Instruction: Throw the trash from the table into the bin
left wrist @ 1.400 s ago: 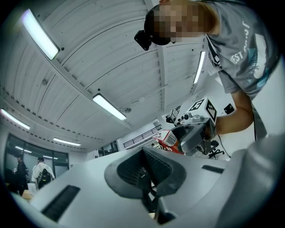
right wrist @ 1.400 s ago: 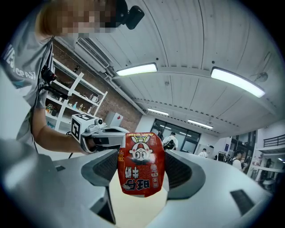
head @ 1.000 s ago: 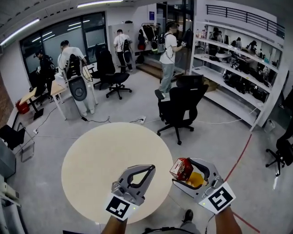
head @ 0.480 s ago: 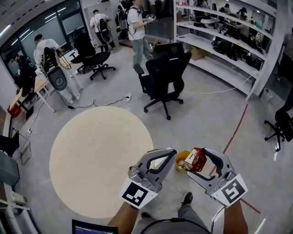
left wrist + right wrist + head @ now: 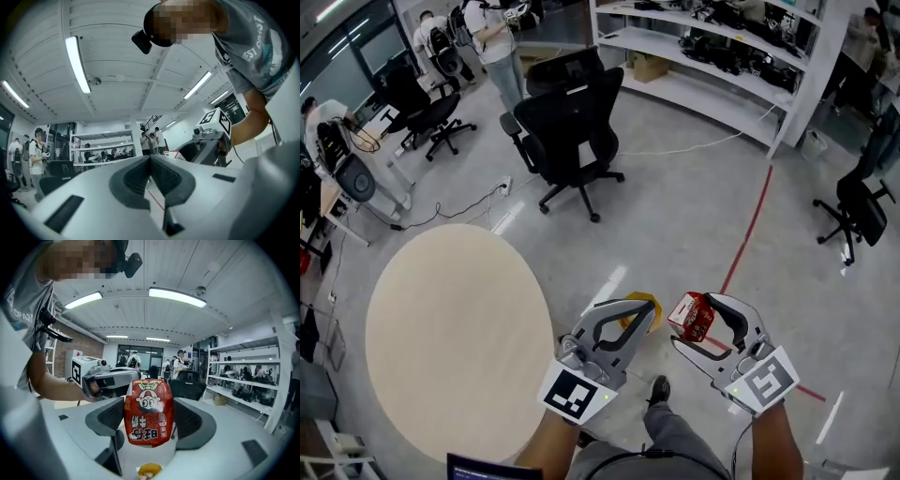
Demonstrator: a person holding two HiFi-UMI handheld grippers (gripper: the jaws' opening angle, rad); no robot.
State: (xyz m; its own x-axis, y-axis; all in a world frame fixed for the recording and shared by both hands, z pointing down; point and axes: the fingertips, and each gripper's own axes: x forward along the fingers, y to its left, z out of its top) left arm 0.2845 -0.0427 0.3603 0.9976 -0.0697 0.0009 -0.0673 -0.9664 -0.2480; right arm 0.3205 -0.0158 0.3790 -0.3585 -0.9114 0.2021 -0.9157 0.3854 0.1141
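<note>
My right gripper (image 5: 698, 314) is shut on a red snack packet (image 5: 691, 317) and holds it above the grey floor, right of the round beige table (image 5: 441, 337). The right gripper view shows the packet (image 5: 148, 411) upright between the jaws (image 5: 149, 420). Beside it on the left, my left gripper (image 5: 645, 311) is shut with nothing in it; its pads meet in the left gripper view (image 5: 150, 176). A yellow bin (image 5: 640, 304) on the floor shows just behind the left gripper's tips, mostly hidden by them.
A black office chair (image 5: 572, 131) stands on the floor ahead, white shelves (image 5: 722, 56) behind it. A red floor line (image 5: 748, 234) runs toward my feet. Another chair (image 5: 853, 211) is at the right. People stand at the back left (image 5: 497, 37).
The view has swung right, away from the table. Both grippers have moved off the table's edge to above the floor. The red packet stays in the right gripper.
</note>
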